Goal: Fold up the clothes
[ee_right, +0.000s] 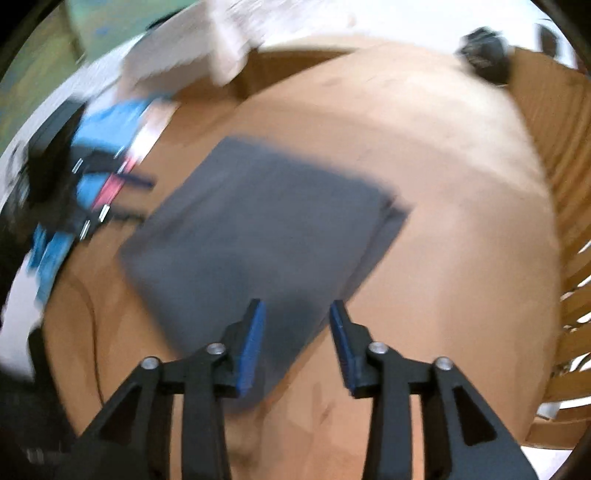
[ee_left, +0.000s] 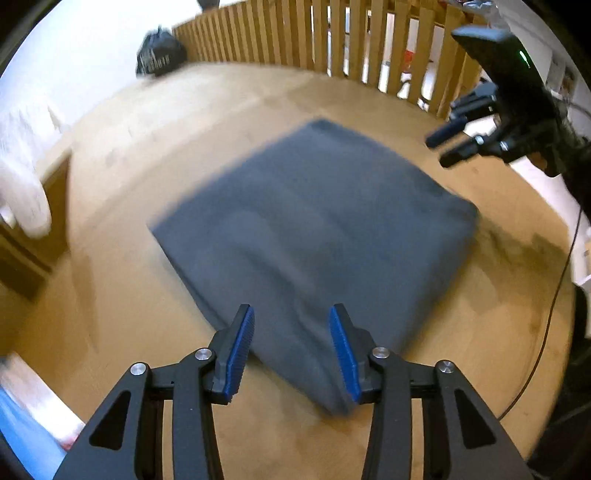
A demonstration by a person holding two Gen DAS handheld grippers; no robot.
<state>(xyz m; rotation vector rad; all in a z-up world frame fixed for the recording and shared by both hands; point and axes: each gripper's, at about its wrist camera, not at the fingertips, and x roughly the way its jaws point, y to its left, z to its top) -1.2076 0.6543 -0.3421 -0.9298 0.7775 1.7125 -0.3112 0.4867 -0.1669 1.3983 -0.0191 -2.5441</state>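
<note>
One folded grey garment point(ee_left: 314, 236) on one wooden worktop point(ee_left: 461, 332); two grippers, the left gripper point(ee_left: 291, 321) and the right gripper point(ee_right: 297, 314), with two blue-padded fingers point(ee_left: 240, 354) apiece; one black bag point(ee_left: 160, 55) at the far edge; one slatted wooden railing point(ee_left: 332, 37); one white cloth point(ee_left: 22, 177) at the left

The folded garment point(ee_left: 314, 229) is matt grey cloth, soft and smooth-lying; the desk point(ee_left: 155, 122) under it is light wood with a dull, faintly grained finish. Each claw point(ee_left: 291, 347) is matt black plastic with ribbed blue pads point(ee_left: 240, 354) and shiny metal pins; behind stands a wooden slat railing point(ee_left: 295, 33)
</note>
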